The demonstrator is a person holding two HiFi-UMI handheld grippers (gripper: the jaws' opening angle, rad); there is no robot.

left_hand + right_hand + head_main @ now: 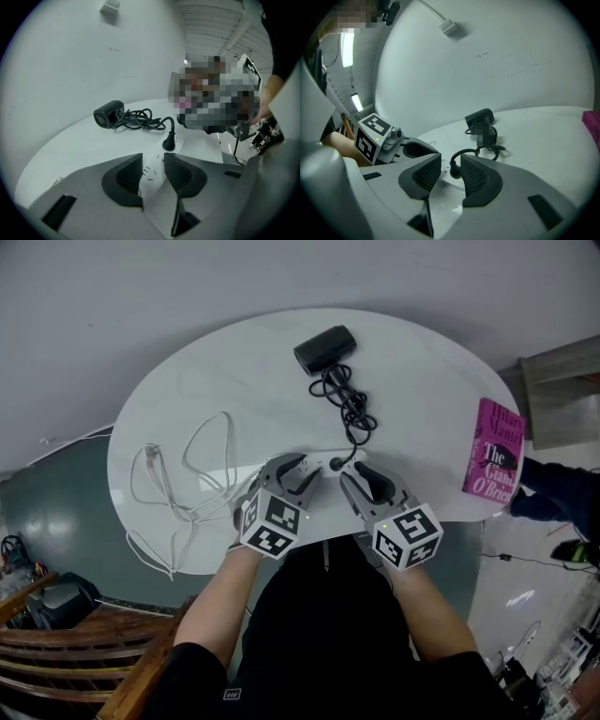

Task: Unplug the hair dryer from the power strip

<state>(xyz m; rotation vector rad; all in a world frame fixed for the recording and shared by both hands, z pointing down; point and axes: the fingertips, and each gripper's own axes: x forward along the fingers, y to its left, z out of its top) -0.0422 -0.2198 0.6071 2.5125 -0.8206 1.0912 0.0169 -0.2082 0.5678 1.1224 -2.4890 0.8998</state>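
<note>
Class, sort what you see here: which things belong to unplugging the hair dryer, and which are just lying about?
Belong to the job: hair dryer, its black plug, white power strip, left tongs, right tongs.

Just lying about: pink book, looped white cable.

We count one hair dryer (325, 348), one black plug (169, 143) on its single cord, one power strip (151, 165), one loose white cable (192, 513), one pink book (494, 454) and one tabletop (244, 381). We count two grippers, the left gripper (298, 465) and the right gripper (354, 472), each with two jaws.
</note>
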